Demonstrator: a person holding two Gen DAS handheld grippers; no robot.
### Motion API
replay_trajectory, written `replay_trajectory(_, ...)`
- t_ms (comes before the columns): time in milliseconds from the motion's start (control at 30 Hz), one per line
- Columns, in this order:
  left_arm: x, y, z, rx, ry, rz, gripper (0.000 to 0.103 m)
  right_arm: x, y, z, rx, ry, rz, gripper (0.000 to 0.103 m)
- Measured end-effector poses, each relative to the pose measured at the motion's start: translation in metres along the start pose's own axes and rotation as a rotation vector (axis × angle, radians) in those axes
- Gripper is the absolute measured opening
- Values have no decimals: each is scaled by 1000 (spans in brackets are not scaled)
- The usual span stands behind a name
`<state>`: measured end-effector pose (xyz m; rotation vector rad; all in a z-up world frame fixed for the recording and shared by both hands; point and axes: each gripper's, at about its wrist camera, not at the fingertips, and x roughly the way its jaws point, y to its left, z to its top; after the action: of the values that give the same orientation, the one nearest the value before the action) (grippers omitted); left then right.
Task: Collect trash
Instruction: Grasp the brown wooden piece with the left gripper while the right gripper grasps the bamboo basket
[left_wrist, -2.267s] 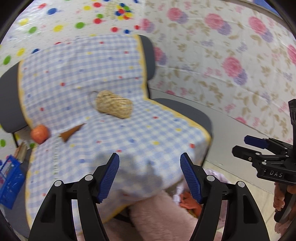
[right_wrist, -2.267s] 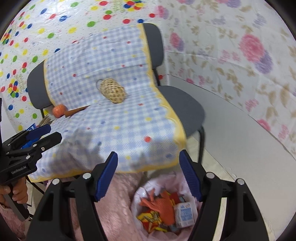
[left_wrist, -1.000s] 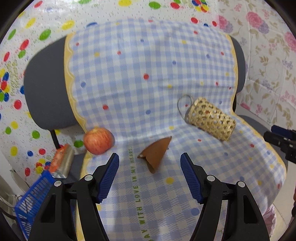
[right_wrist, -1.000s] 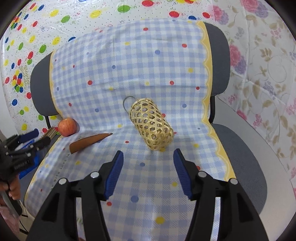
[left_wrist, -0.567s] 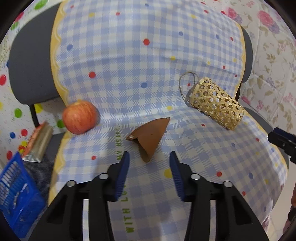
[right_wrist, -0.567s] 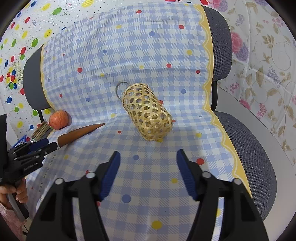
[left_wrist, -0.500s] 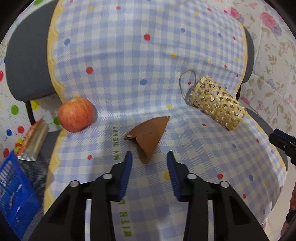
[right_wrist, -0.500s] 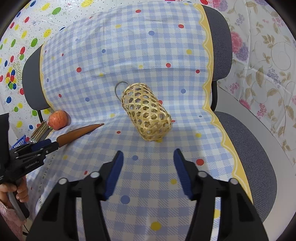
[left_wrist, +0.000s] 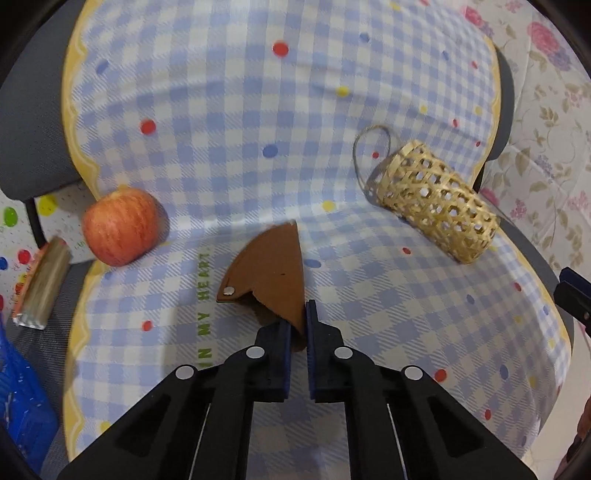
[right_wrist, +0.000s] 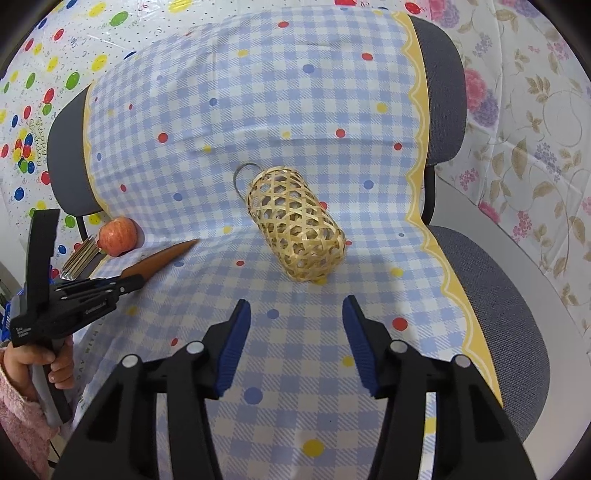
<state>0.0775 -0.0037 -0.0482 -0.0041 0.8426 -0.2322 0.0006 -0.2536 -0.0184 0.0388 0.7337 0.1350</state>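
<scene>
On the checked chair cloth (left_wrist: 229, 122), left hand-held gripper (left_wrist: 298, 325) clamped on brown leather pouch (left_wrist: 273, 273), right hand-held gripper (right_wrist: 295, 332) spread wide before wicker basket (right_wrist: 295, 225).

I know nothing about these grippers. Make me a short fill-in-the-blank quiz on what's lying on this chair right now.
1. The left gripper is shut on the brown ____.
2. The right gripper, jaws ____, points at the basket.
3. The round red fruit left of the pouch is an ____.

Missing: pouch; open; apple
</scene>
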Motion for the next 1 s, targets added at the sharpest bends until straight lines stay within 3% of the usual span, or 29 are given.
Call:
replay_trajectory(233, -54, -8, -4, 28, -124, -23, 6, 5, -2, 7, -4, -14, 13, 53)
replay_trajectory(300, -62, -11, -1, 35, -147, -22, 6, 13, -2, 11, -11, -9, 21, 66)
replay_trajectory(433, -74, -15, 9, 51, -189, -23, 6, 36, -6, 25, -31, -7, 25, 76)
replay_trajectory(467, -74, -16, 12, 58, -195, -19, 6, 41, -7, 27, -32, -7, 26, 83)
replay_trajectory(1000, -44, -10, 25, 47, -165, 3, 6, 131, -4, 82, -149, 61, 38, 87)
